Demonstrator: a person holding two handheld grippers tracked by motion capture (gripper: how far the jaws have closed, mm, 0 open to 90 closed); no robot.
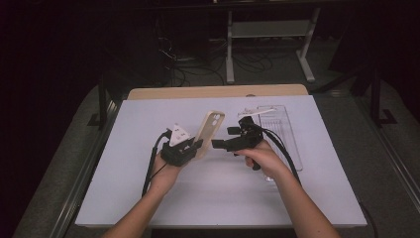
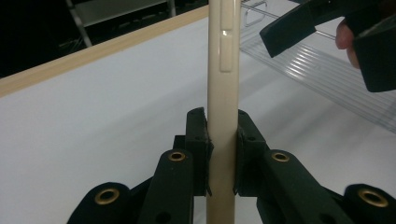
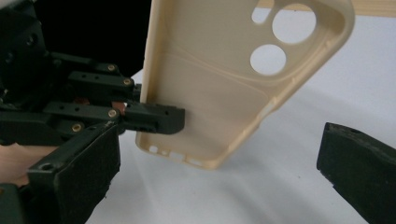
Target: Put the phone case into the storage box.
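Over the white table (image 1: 148, 198), left claw (image 1: 197, 147) holds phone case (image 1: 209, 130) upright.

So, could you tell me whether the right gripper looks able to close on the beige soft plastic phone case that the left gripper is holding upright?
Probably yes: the right gripper is open beside the beige phone case, nothing between them; the left gripper clamps only its lower end.
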